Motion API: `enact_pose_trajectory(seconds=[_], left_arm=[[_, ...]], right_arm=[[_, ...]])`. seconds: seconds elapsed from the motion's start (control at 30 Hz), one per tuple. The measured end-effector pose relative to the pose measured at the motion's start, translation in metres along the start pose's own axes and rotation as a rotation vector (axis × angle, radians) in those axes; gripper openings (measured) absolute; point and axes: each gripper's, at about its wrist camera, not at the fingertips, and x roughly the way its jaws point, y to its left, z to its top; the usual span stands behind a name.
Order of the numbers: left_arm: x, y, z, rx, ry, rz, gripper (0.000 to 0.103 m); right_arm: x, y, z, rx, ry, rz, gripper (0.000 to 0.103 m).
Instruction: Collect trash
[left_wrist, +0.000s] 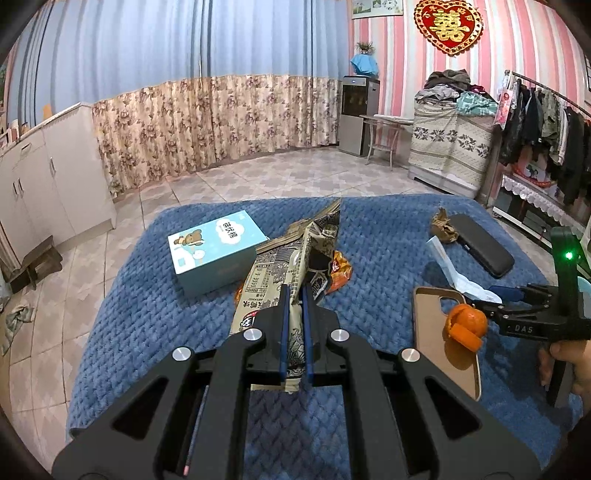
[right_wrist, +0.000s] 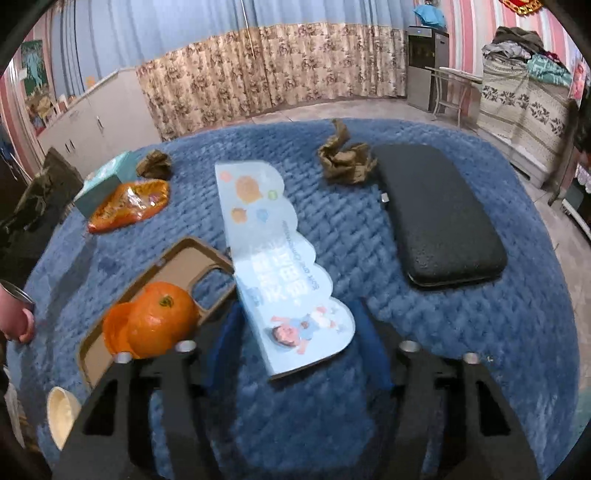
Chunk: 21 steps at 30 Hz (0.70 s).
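My left gripper (left_wrist: 294, 295) is shut on a beige printed snack wrapper (left_wrist: 291, 266) and holds it over the blue cloth (left_wrist: 147, 314). An orange foil wrapper (left_wrist: 340, 273) lies just beyond it and shows in the right wrist view (right_wrist: 129, 206). My right gripper (right_wrist: 295, 314) is open around the near end of a light blue card wrapper (right_wrist: 273, 251), which lies flat on the cloth (right_wrist: 406, 350). A crumpled brown paper (right_wrist: 347, 158) lies farther back. A second brown wad (right_wrist: 153, 164) sits by the tissue box. An orange with loose peel (right_wrist: 155, 317) rests on a tan phone case (right_wrist: 177, 269).
A teal tissue box (left_wrist: 214, 254) stands left of the wrapper. A black pouch (right_wrist: 439, 218) lies at the right of the cloth. A small pale cup (right_wrist: 61, 413) sits at the lower left. White cabinets (left_wrist: 44, 184), floral curtains and a tiled floor surround the table.
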Motion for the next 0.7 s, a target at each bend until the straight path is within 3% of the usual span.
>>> enact_pose_trajectory(seconds=[0.1,0.27,0.5,0.53,0.57,0.7], left_arm=[[0.003,-0.006,-0.001,0.005,-0.001,-0.001,0.005],[0.007,-0.016,-0.006,-0.004,0.020,0.001,0.005],[-0.009,-0.060,0.006,0.015,-0.007,-0.055,0.005],[-0.013,-0.067,0.007,0.020,-0.012,-0.066,0.005],[-0.016,-0.075,0.008,0.028,-0.017,-0.080,0.005],[-0.031,-0.106,0.010,0.062,-0.038,-0.116,0.005]], right_arm=[[-0.007,0.002,-0.003,-0.007,-0.022,0.000,0.058],[-0.031,-0.004,-0.014,-0.008,-0.052,-0.072,0.054],[-0.102,-0.027,-0.033,0.022,-0.122,-0.198,0.053],[-0.114,-0.033,-0.038,0.040,-0.132,-0.205,0.046],[-0.120,-0.039,-0.042,0.063,-0.118,-0.211,0.002],[-0.139,-0.061,-0.065,0.108,-0.091,-0.216,0.005]])
